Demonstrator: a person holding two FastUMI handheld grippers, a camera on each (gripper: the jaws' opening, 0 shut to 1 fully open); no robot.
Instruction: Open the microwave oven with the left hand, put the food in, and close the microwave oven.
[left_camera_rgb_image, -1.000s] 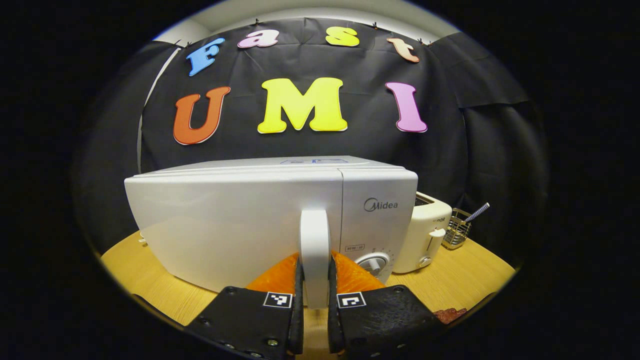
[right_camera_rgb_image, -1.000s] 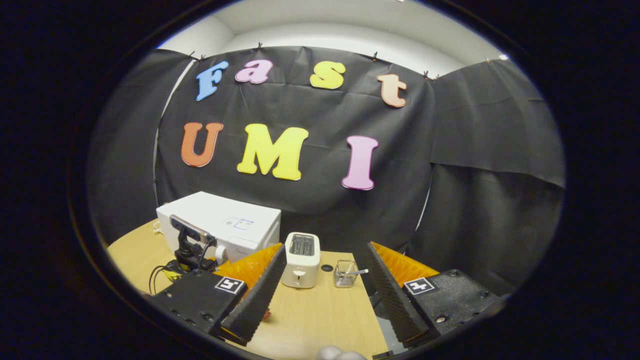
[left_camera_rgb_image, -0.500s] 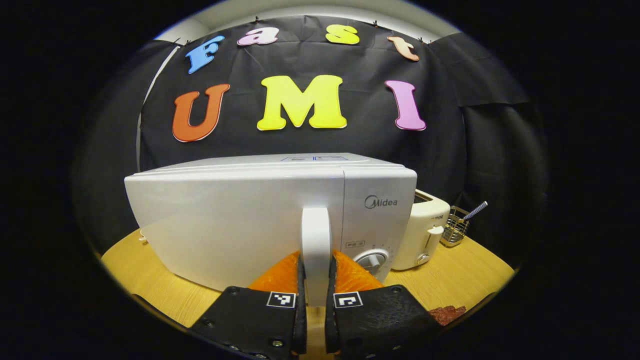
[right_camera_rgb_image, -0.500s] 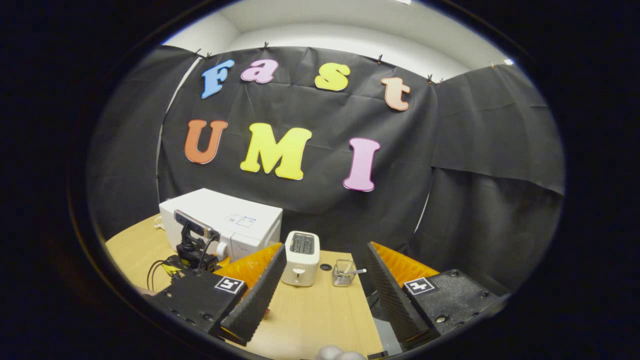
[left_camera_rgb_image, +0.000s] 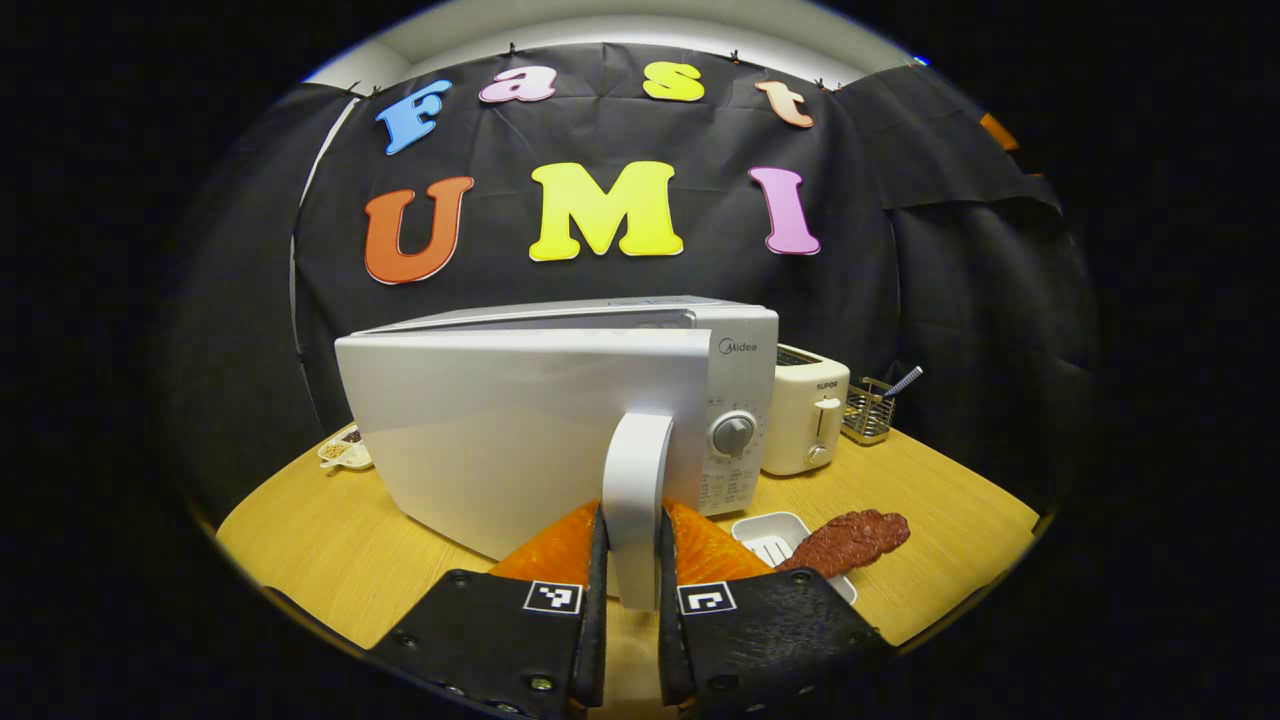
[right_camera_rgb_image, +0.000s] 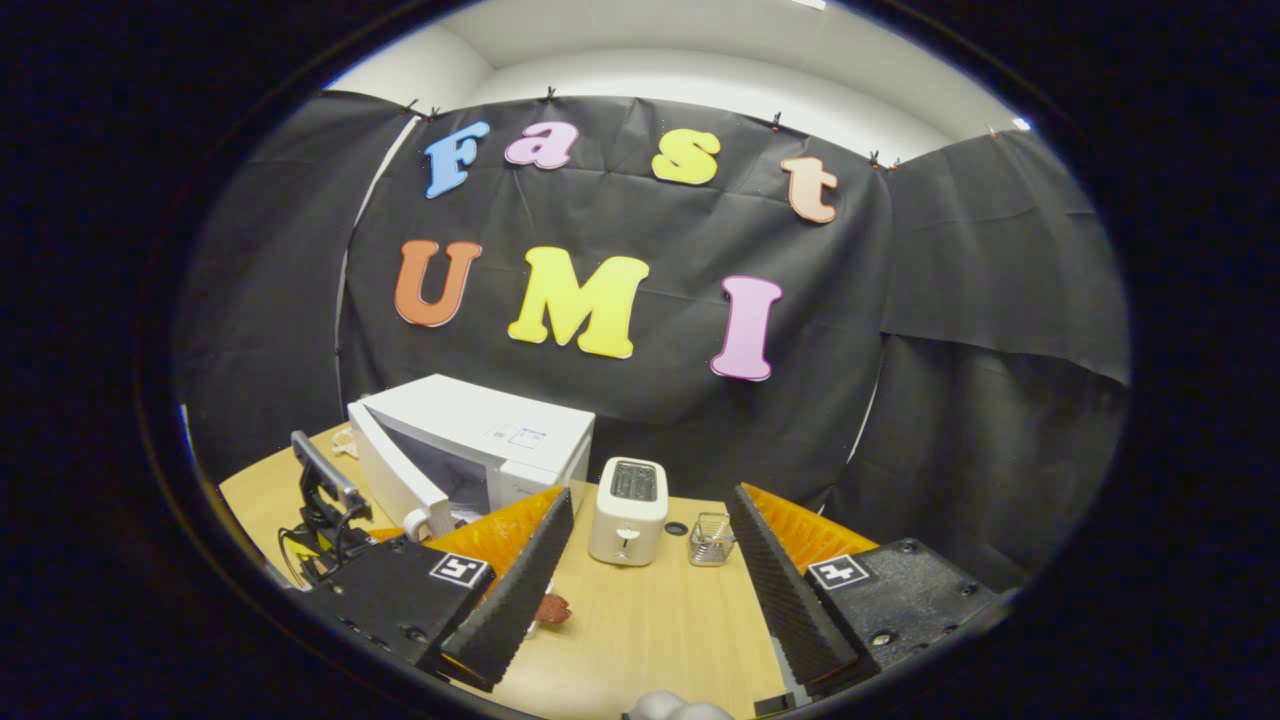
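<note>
In the left gripper view, far left on the wooden bench (left_camera_rgb_image: 330, 550), a small white dish (left_camera_rgb_image: 343, 455) holding bits too small to tell. Just right of it, the white microwave (left_camera_rgb_image: 735, 345) with its door (left_camera_rgb_image: 520, 430) swung partly open toward the near side, the door face hiding the inside. At the door's right edge, the upright white handle (left_camera_rgb_image: 636, 500), clamped between both fingers of the left tool (left_camera_rgb_image: 630, 640) at the near edge of the view. Past the handle, the control panel with a round grey knob (left_camera_rgb_image: 733, 435). Near right of the tool, a white tray (left_camera_rgb_image: 775, 540) flat on the bench, with the dark reddish slab of food (left_camera_rgb_image: 845, 538) lying partly on the tray's right rim and partly on the bench. Farther right, a cream toaster (left_camera_rgb_image: 806, 410) just beside the microwave, then a small wire basket (left_camera_rgb_image: 868, 420) with a striped stick leaning out. In the right gripper view, at far left, a dark rig with cables (right_camera_rgb_image: 320, 510) in front of the open microwave (right_camera_rgb_image: 480, 440), its cavity visible behind the door. Right tool (right_camera_rgb_image: 645, 590) held above the bench with fingers spread wide, gripping nothing; a bit of the food (right_camera_rgb_image: 550, 608) peeking out beside its left finger, toaster (right_camera_rgb_image: 628, 495) and basket (right_camera_rgb_image: 710, 538) between the fingers, farther off.
</note>
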